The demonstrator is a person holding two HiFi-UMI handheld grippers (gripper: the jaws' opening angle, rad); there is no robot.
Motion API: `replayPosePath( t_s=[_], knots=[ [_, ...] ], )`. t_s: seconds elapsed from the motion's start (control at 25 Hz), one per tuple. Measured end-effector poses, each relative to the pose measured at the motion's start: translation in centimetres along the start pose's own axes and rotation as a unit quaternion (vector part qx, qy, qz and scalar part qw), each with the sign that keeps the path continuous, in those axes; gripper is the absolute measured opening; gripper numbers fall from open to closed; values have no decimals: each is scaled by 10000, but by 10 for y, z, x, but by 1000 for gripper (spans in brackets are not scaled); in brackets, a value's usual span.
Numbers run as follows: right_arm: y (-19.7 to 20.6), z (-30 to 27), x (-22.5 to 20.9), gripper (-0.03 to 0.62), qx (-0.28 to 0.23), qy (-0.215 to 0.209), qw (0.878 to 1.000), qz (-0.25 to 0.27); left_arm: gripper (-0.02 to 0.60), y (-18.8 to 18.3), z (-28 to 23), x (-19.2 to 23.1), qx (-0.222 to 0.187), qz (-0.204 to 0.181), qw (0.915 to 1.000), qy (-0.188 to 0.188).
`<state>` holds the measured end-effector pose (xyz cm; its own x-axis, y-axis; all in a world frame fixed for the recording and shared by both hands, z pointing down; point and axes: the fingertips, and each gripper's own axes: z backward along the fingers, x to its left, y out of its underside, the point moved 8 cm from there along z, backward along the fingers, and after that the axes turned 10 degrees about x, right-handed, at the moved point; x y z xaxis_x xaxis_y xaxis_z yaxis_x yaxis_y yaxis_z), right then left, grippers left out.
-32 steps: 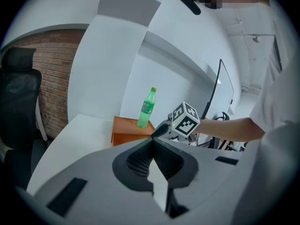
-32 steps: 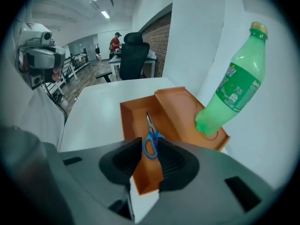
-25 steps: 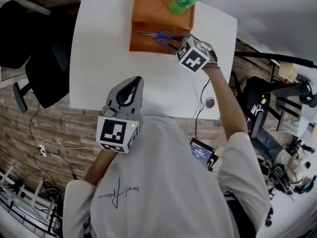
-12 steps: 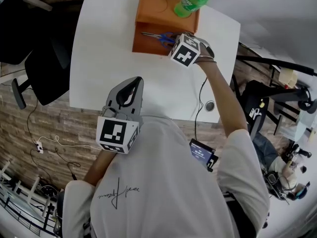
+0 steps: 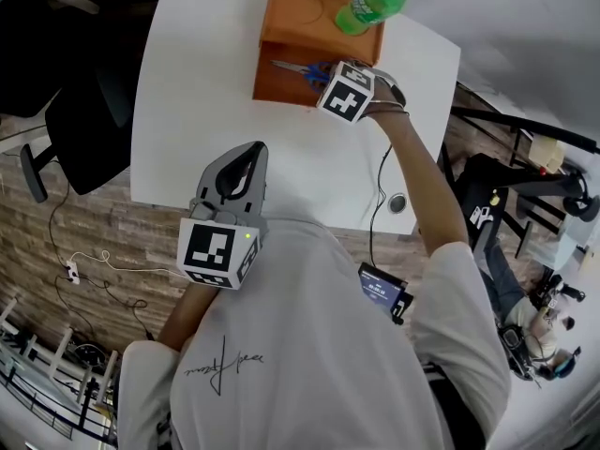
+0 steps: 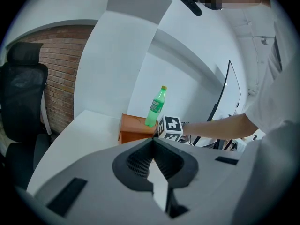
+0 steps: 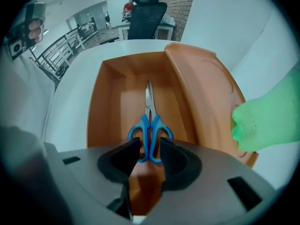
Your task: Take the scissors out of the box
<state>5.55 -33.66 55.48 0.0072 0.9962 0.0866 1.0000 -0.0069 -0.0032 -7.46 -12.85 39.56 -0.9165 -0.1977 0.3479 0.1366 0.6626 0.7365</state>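
Blue-handled scissors [image 5: 298,67] [image 7: 150,125] lie flat in the open orange box [image 5: 281,90] [image 7: 108,107] at the far side of the white table [image 5: 187,111], blades pointing away from my right gripper. My right gripper [image 5: 325,73] [image 7: 149,156] points steeply down into the box, jaws wide apart. The handle ends sit between them, and I see no pad pressing on them. My left gripper [image 5: 249,150] [image 6: 151,142] hovers close to my chest over the table's near edge, jaws together and empty.
A green plastic bottle [image 5: 375,3] [image 7: 267,121] [image 6: 156,107] stands on the orange lid [image 5: 309,17] just beyond the box's open part. A black office chair [image 5: 84,129] is left of the table, and cables and equipment lie on the floor to the right.
My right gripper has come leftward and down into the box, over the scissors' handles. The left gripper has stayed where it was.
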Motion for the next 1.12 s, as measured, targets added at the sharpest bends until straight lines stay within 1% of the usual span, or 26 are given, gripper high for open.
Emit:
replayPosePath(
  t_s=[0.12,0.16,0.2,0.24,0.52,0.72,0.92,1.12],
  knots=[
    [-3,-3,2,138,27,-58,9999,104,8,2,-4,2,34,30,10000,24],
    [-3,-3,3,125,28,-92,9999,141,8,2,-5,2,45,36,10000,34],
    [-3,-4,4,90,31,-124,9998,165,8,3,-7,2,55,42,10000,45],
    [-3,-4,5,86,36,-141,9998,160,8,3,-7,2,62,47,10000,53],
    [-4,-3,4,89,136,-181,9995,-241,8,0,-10,2,49,60,9999,99],
    [-4,-3,7,89,104,-79,9995,-284,8,3,-8,-3,30,24,9999,150],
    [-3,-3,7,90,132,-112,9991,-392,8,4,-4,-3,-9,13,9999,150],
    [-3,-2,10,89,33,77,9993,-365,8,6,2,1,-76,27,9999,73]
  ],
)
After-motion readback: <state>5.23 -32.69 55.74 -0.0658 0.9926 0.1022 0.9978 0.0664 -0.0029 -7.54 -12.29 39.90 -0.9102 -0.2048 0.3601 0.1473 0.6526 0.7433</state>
